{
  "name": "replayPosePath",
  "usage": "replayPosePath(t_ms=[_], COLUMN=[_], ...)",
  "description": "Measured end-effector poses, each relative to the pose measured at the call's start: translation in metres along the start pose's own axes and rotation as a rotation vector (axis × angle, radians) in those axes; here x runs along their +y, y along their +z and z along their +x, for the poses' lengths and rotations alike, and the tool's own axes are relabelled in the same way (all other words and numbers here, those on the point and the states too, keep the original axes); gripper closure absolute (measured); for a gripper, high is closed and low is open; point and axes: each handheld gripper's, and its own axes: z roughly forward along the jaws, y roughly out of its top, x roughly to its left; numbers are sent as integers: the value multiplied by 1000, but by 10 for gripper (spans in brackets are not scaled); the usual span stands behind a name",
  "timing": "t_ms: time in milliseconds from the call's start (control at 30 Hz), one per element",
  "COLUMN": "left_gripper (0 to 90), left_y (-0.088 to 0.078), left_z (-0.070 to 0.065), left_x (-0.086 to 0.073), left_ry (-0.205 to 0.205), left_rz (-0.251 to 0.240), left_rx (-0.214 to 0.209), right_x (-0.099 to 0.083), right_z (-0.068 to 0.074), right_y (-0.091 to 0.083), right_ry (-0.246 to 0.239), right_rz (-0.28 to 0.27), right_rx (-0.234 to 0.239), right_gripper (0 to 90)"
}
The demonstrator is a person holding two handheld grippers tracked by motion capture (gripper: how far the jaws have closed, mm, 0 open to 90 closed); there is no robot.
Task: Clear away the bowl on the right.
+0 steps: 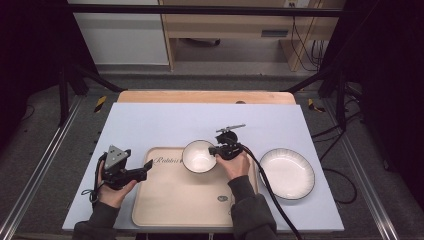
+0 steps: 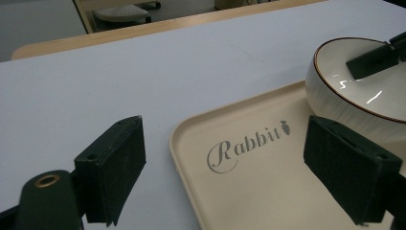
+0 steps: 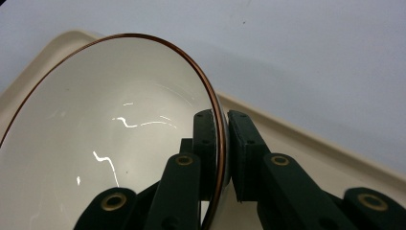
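High view: right gripper point(image 1: 216, 149) clamps bowl point(image 1: 198, 156) rim on tray point(image 1: 175, 200); plate point(image 1: 287, 173) beside, probably clear; left gripper point(image 1: 148, 164) released.

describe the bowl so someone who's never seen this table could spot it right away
Start at the beige rectangular tray in the middle of the pale table cover. At its far right corner sits a deep white round bowl with a thin brown rim, pinched at its rim by the right gripper. The neighbouring white plate is flat, wider, and off the tray.
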Motion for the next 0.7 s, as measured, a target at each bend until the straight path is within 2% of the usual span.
replayPosePath(t_ms=[567, 633, 700], left_gripper=[141, 141, 141], left_y=[0, 0, 0], left_z=[0, 0, 0], left_x=[0, 0, 0], left_ry=[-1, -1, -2], left_rz=[2, 1, 0], left_rx=[1, 1, 1], right_x=[-1, -1, -1], right_z=[-1, -1, 1], right_y=[3, 3, 1], right_ry=[-16, -22, -41], right_rz=[-4, -7, -35], right_rx=[-21, -21, -21], right_gripper=[822, 808, 751])
